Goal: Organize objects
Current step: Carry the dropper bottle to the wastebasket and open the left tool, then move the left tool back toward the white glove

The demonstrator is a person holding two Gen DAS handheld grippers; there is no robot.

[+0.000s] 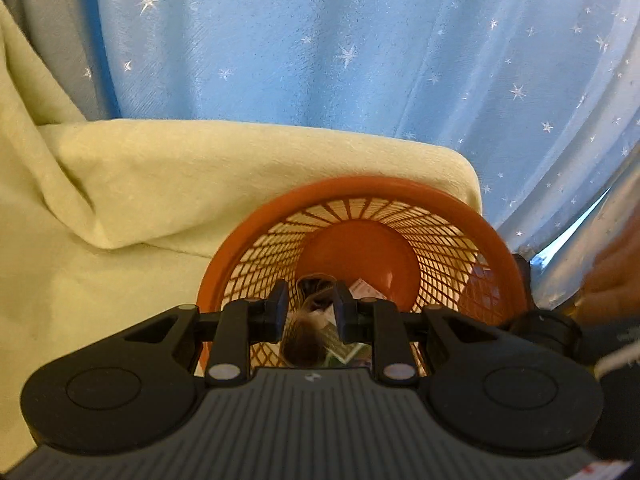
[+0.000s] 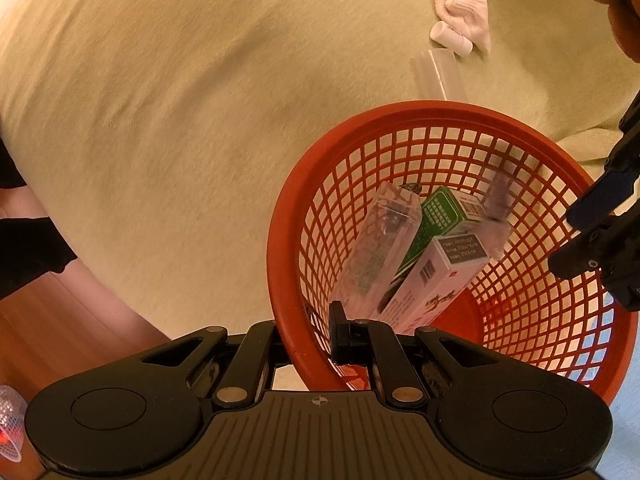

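Observation:
An orange-red mesh basket [image 2: 400, 116] stands on a pale yellow-green blanket [image 2: 180, 120]. My right gripper [image 2: 308, 328] is shut on its near rim, one finger inside the mesh and one outside. In the basket lean a clear plastic case [image 2: 380, 248], a green box [image 2: 440, 208] and a white box [image 2: 440, 276]. My left gripper [image 1: 310, 296] hovers over the basket [image 1: 360, 188] with a narrow gap between its pads. A blurred translucent item [image 2: 496, 208] is inside the basket, apart from the left gripper [image 2: 592, 208]. The left wrist view shows this item [image 1: 308, 324] blurred below the fingers.
On the blanket beyond the basket lie a pinkish-white cloth [image 2: 464, 4], a white tube [image 2: 450, 38] and a clear plastic box [image 2: 440, 74]. A blue star-patterned curtain [image 1: 320, 48] hangs behind. A hand [image 1: 616, 280] is at the right edge. Wooden floor [image 2: 60, 328] shows at lower left.

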